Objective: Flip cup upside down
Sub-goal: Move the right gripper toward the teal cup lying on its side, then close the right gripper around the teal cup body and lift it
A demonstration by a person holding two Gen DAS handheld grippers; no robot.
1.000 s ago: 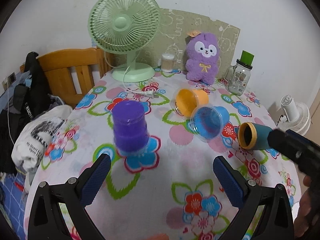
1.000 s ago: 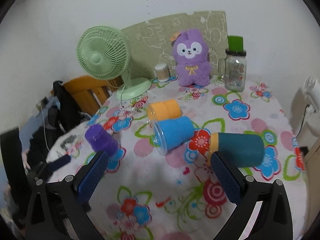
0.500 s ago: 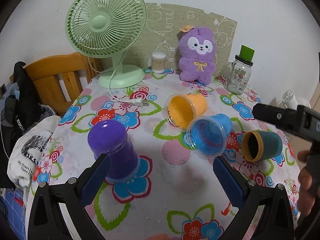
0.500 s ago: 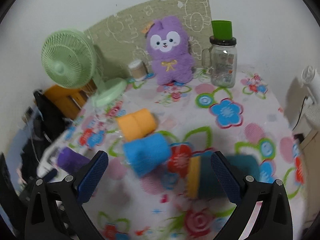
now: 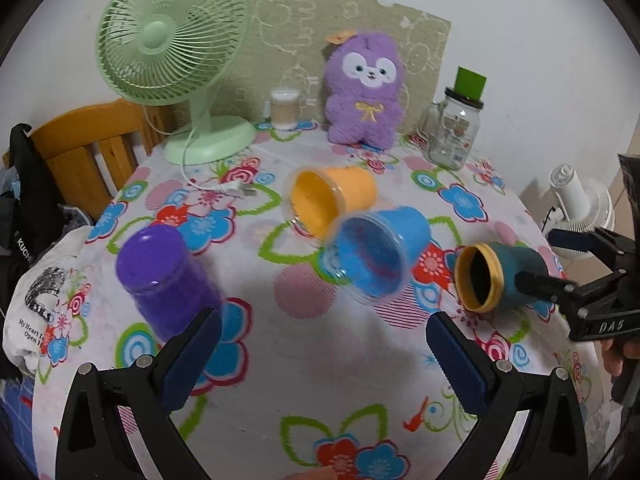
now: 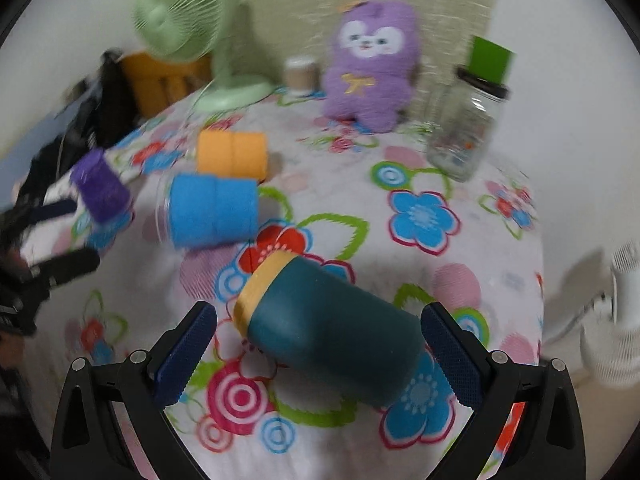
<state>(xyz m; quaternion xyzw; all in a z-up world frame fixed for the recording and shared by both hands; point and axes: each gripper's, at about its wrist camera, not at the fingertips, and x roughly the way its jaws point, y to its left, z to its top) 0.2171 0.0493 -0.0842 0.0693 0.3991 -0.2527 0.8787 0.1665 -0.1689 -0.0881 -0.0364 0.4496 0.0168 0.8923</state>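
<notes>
Three hollow cups on their sides: orange cup (image 5: 334,200), blue cup (image 5: 376,256), teal cup (image 6: 332,334).

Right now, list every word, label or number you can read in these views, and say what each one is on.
"DAS" - on the right gripper, on its black body, in the left wrist view.
"KUCHE", cut off - on the black bag by the chair.
"My Heart Is", "Open H", cut off - on the white shirt.
Label on the jar - too small to read.
Right wrist view - blurred, nothing legible.
</notes>
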